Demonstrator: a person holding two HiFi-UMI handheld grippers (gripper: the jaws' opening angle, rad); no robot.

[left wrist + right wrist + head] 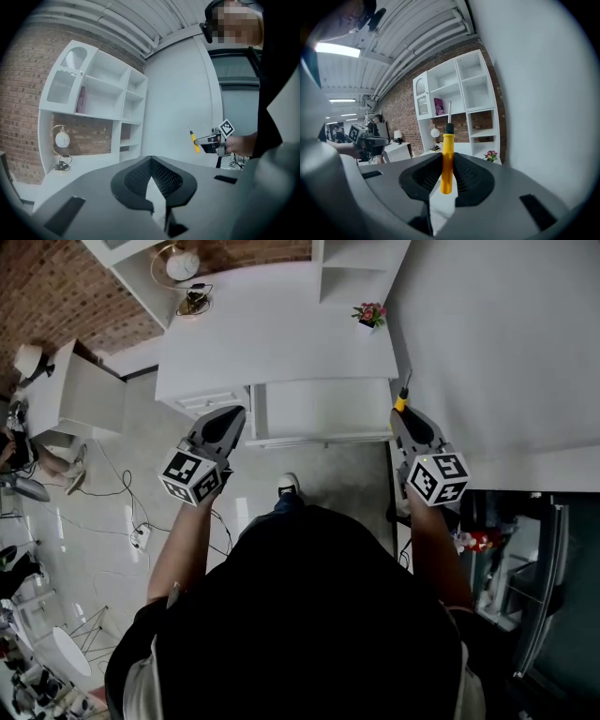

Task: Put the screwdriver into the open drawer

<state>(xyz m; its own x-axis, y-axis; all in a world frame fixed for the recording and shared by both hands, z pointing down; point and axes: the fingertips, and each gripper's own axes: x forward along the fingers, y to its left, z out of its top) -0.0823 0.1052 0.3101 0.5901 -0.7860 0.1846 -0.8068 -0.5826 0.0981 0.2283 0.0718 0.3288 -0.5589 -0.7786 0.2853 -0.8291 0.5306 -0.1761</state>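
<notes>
Only in the head view: the white open drawer (323, 439), pulled out below the white desk top (281, 324), with 1 gripper at each of its 2 ends. Only in the right gripper view: the right gripper (447, 174) clamped on the yellow-handled screwdriver (447, 154), 2 black pads pressed against the handle's sides, butt end hanging just below them. Only in the left gripper view: the left gripper (152, 180) closed tip to tip, holding nothing, plus a side look at the tool leaning slightly. Held in the air just beside the drawer's right end, not inside it. Long axis along the jaws, thin metal shaft pointing up and away toward the white wall (487, 334).
</notes>
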